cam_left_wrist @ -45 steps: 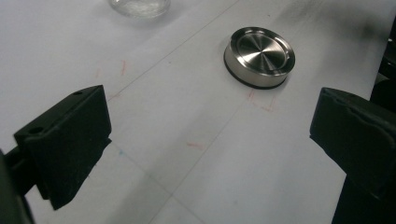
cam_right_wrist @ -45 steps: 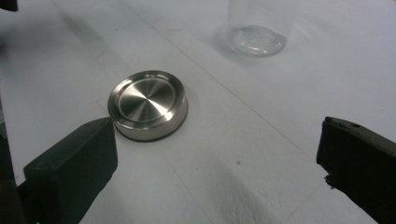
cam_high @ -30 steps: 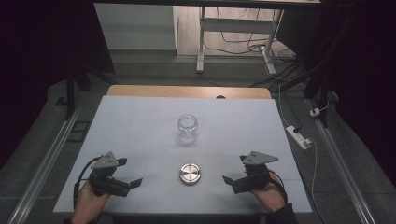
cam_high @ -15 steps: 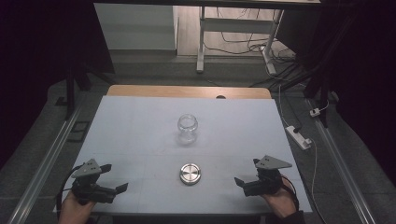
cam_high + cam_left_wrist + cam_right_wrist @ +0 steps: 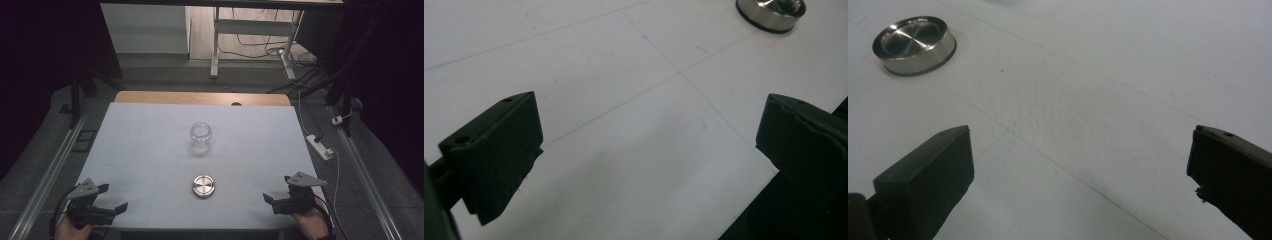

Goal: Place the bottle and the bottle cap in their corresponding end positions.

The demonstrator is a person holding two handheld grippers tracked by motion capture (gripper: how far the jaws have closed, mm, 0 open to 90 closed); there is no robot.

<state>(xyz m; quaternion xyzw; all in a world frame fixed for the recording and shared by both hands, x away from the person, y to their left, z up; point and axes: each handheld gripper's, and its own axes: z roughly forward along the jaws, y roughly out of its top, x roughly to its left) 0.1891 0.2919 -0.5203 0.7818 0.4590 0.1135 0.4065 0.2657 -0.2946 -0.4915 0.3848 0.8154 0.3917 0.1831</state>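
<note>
Both claws released at the table's near edge
Left gripper (image 5: 112, 207) and right gripper (image 5: 272, 202) flank the round silver metal lid (image 5: 203, 185); clear glass jar (image 5: 200, 138) stands farther back

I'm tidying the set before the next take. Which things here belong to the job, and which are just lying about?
Part of the job:
- glass jar, open, upright mid-table
- metal lid, flat on the table, nearer the person
- left gripper and right gripper, both open, holding nothing

Lying about:
- white power strip on the floor
- cables under the far desk
</note>
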